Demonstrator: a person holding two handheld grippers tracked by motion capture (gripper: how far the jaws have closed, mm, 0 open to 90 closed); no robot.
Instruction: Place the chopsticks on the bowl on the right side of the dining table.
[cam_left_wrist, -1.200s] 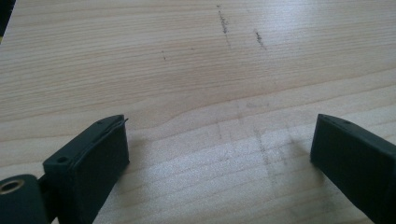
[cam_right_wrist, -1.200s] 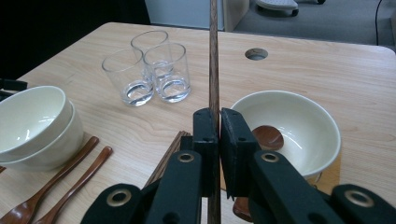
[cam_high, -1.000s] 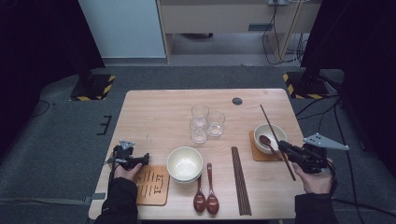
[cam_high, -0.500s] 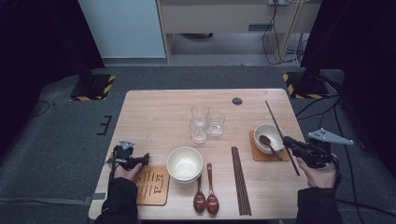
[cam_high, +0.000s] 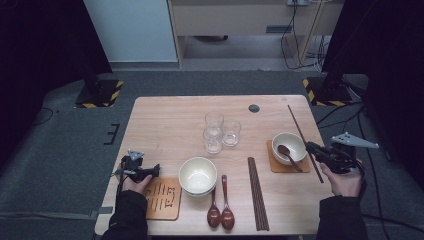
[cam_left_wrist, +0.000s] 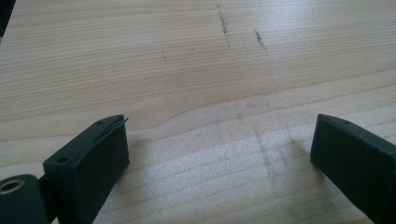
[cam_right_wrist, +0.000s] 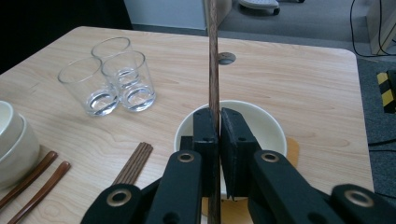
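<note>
My right gripper (cam_high: 312, 147) is shut on a long dark wooden chopstick (cam_high: 300, 129) at the table's right edge, beside a white bowl (cam_high: 295, 141) with a brown spoon (cam_high: 289, 155) in it. In the right gripper view the chopstick (cam_right_wrist: 214, 70) stands up between the closed jaws (cam_right_wrist: 218, 113), with the bowl (cam_right_wrist: 261, 122) just behind. My left gripper (cam_high: 154, 170) rests open near the front left corner. Between its jaws (cam_left_wrist: 219, 140) there is bare wood.
A stack of white bowls (cam_high: 198, 175), two brown spoons (cam_high: 220, 210) and a bundle of chopsticks (cam_high: 257, 192) lie along the front. Three glasses (cam_high: 220, 131) stand mid-table. A wooden coaster (cam_high: 162, 198) lies by my left hand, another (cam_high: 276, 165) under the right bowl.
My right gripper has shifted a little to the right with the chopstick, away from the bowl. The left gripper has stayed put.
</note>
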